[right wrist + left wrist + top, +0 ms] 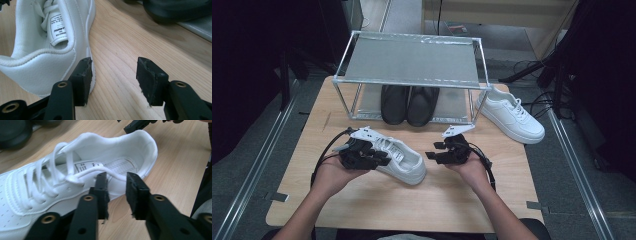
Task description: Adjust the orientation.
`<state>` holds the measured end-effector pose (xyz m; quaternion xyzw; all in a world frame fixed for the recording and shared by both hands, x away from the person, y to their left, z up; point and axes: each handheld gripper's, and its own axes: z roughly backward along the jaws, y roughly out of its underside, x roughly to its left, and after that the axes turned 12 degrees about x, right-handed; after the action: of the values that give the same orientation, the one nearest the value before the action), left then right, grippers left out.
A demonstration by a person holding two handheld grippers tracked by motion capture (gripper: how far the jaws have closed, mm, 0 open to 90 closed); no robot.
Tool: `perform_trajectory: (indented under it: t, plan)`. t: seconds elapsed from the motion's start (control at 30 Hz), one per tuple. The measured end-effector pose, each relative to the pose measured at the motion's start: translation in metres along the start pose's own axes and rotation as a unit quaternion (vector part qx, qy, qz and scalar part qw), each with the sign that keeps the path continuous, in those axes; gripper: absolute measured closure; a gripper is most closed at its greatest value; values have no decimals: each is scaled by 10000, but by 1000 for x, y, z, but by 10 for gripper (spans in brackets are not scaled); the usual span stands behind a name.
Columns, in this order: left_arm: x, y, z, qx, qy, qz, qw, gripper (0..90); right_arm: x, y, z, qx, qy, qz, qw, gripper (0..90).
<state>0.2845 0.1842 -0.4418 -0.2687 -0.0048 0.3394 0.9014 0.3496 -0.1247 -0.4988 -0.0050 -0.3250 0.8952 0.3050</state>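
Item one, left gripper point(379, 159): I see it in my left hand point(332, 172) at about 8 o'clock on the wooden surface point(447, 200). In the left gripper view its fingers point(101, 192) stand at the near rim of the shoe's opening, one finger just under a loop of white lace point(85, 173), the other beside the collar. A gap remains between them and I cannot tell whether the pads press on anything, so I log the grip as undetermined.

Item two, white sneaker point(402, 159): lying on its sole near the centre of the surface, toe toward 4 o'clock in the high view, just right of the left gripper. The printed tongue label point(86, 165) shows inside the opening.

Item three, right gripper point(434, 156): in my right hand point(472, 167), just right of the sneaker. Its fingers point(83, 80) are released, spread wide with bare wood between them; in the right gripper view one finger sits beside the sneaker's heel, and I cannot tell if it touches.

Item four, metal-framed rack point(412, 65): at 12 o'clock, with a grey top shelf.

Item five, pair of black shoes point(409, 104): side by side on the lower level of the rack, toes toward me.

Item six, second white sneaker point(510, 115): at 2 o'clock, just outside the rack's right post, well apart from both grippers.
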Motion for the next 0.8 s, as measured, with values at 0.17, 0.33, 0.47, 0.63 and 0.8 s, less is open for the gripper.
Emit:
perform_trajectory:
  t: [0.17,0.33,0.47,0.63,0.8]
  plan:
    - [11,10,-1,-32,-137,191,9997,801,3,-5,-4,-21,-80,1,10000,530]
    - [21,17,-5,43,-139,372,9992,861,8,-10,-7,-41,-182,6,9998,649]
    - [26,20,-15,147,-209,461,9986,850,11,-12,-12,67,-247,37,9997,706]
    - [32,22,-28,220,-89,509,9984,856,15,-14,-12,173,-377,-36,9991,809]
    - [34,25,-29,110,-78,474,9988,855,20,-14,-13,265,-450,90,9986,839]
